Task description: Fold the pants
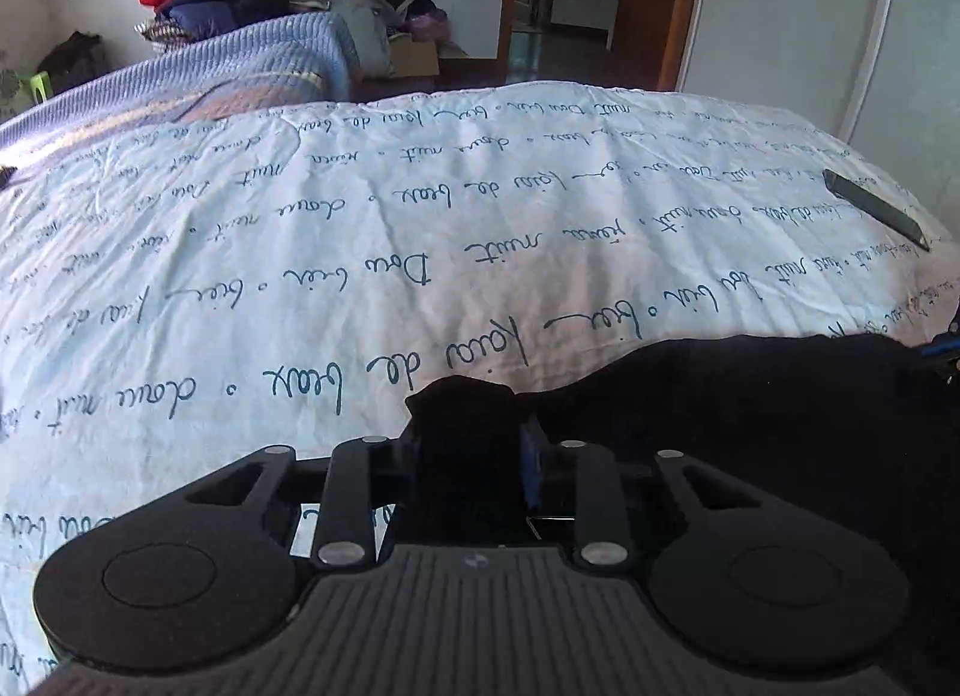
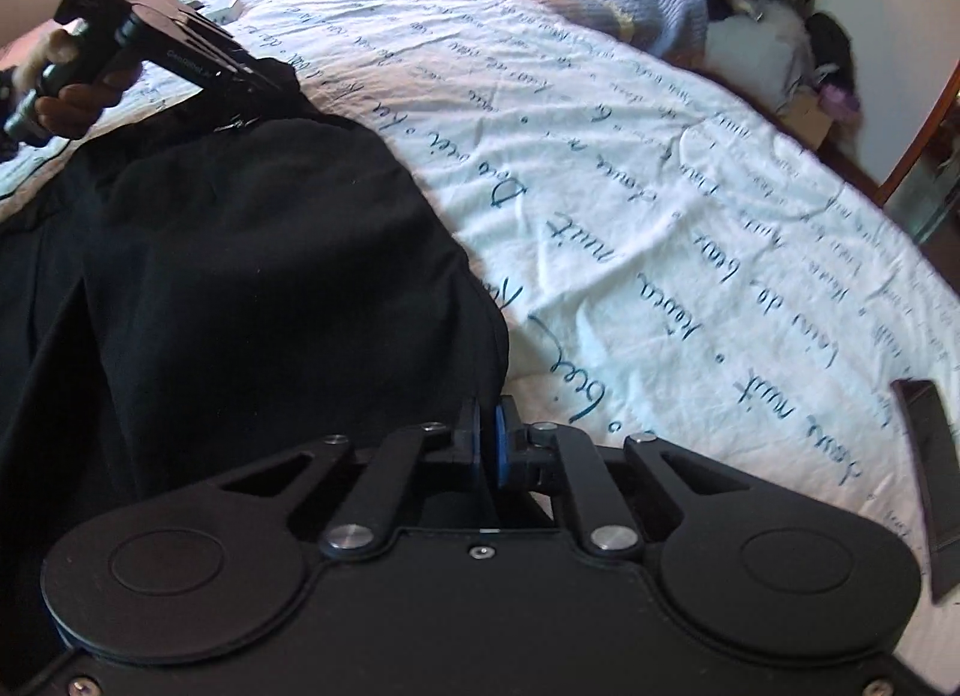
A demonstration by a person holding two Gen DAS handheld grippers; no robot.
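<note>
Pants (image 2: 240,288), plain black and softly creased, lie bunched on the script-printed sheet (image 2: 660,186), filling the right wrist view from 7 to 10 o'clock. Left gripper (image 1: 471,444) pinches a raised fold of them; right gripper (image 2: 487,441) is clamped on their hem edge.

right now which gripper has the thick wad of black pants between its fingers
The left gripper: a bunched fold of the black pants stands between its fingers. The right gripper has blue pads almost together at the pants' edge, no wad.
</note>
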